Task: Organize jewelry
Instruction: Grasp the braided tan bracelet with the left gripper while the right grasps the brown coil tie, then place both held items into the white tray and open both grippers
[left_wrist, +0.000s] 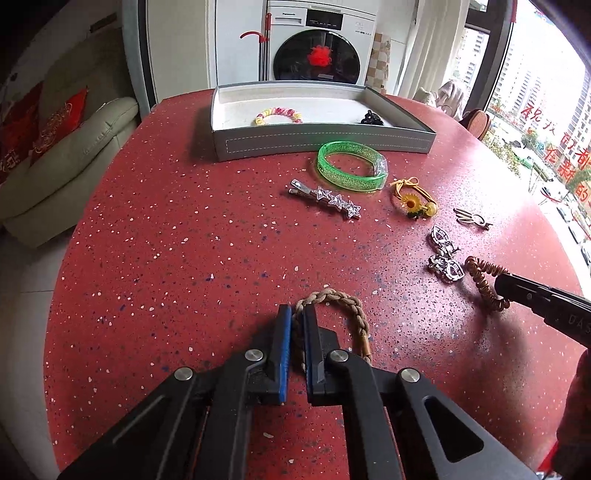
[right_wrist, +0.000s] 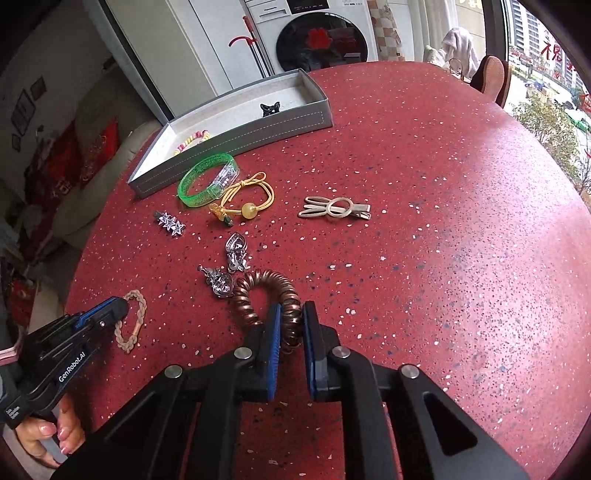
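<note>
Jaws of left gripper (left_wrist: 297, 317) pinch a braided beige rope bracelet (left_wrist: 340, 306) on the speckled red worktop (left_wrist: 184, 240), right gripper (right_wrist: 290, 317) clamps a coiled copper-brown hair tie (right_wrist: 269, 291), and the grey rectangular tray (left_wrist: 325, 142) sits at 12 o'clock.

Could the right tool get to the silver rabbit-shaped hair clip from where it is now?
Probably yes for the path: the silver rabbit-shaped hair clip lies alone on bare red speckled table ahead. But the right tool is shut on the brown spiral hair tie, which it must release first.
</note>
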